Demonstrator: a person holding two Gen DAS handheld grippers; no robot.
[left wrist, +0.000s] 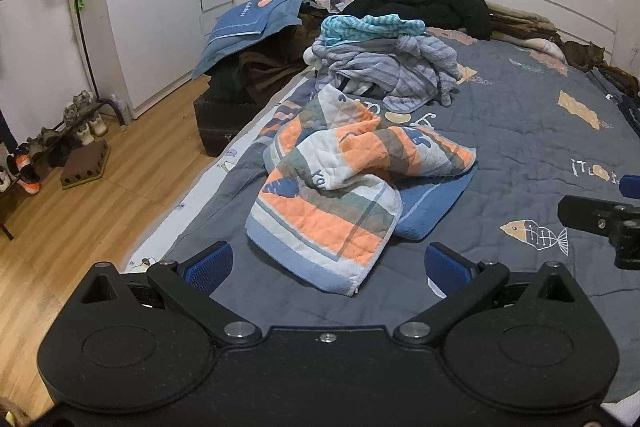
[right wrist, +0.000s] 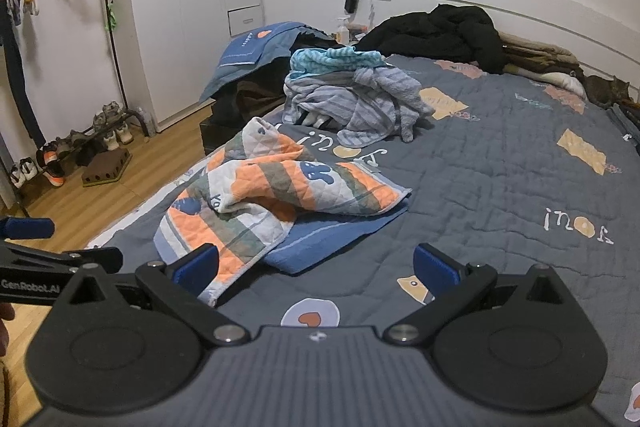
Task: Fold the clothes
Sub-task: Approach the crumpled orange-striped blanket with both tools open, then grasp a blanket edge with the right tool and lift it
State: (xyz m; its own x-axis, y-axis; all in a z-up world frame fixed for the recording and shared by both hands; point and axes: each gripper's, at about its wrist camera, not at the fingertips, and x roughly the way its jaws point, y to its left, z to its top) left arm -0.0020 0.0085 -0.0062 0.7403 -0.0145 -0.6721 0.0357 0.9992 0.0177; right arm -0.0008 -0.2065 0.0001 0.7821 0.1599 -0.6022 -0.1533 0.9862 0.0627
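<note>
Both the left gripper and right gripper hover spread, empty, near the crumpled orange-striped quilted blanket, perhaps a pillowcase.

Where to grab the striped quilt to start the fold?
Probably the near corner of the striped quilt, where it lies flat on the bed in a single layer, approached from the near side. The far part is bunched and draped over the blue cloth. The left gripper and right gripper are both open and empty.

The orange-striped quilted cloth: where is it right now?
The orange-striped quilted cloth lies crumpled near the bed's left edge, partly over a blue towel, just ahead of both open grippers.
</note>
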